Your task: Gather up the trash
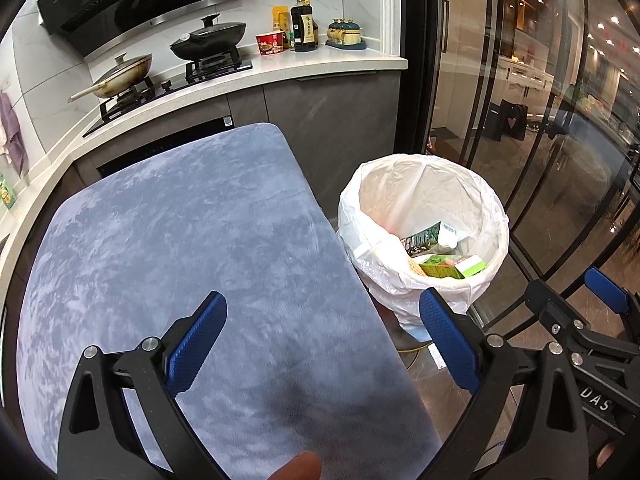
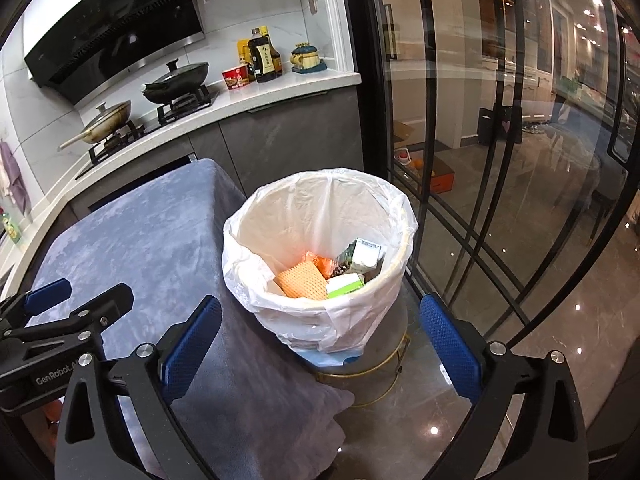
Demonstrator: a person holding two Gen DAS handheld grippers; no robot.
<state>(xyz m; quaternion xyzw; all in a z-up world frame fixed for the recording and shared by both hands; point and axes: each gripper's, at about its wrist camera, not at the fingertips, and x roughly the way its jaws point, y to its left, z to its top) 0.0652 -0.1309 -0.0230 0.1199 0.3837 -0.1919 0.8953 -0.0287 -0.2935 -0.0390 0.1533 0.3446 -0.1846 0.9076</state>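
A round bin lined with a white plastic bag (image 1: 424, 200) (image 2: 320, 208) stands on the floor to the right of a table with a grey-blue cloth (image 1: 180, 248) (image 2: 140, 248). In the bin lie a green carton (image 1: 454, 266) (image 2: 346, 284), an orange foam net (image 2: 302, 282) and other packets. My left gripper (image 1: 324, 340) is open and empty above the table's right edge. My right gripper (image 2: 320, 344) is open and empty, just in front of the bin. Each gripper also shows at the other view's edge.
A kitchen counter (image 1: 320, 66) runs behind the table, with two pans on a hob (image 1: 208, 40), a red noodle cup (image 1: 272, 43) and sauce bottles (image 1: 304, 24). Black-framed glass doors (image 2: 500, 160) stand to the right of the bin. The floor is glossy tile.
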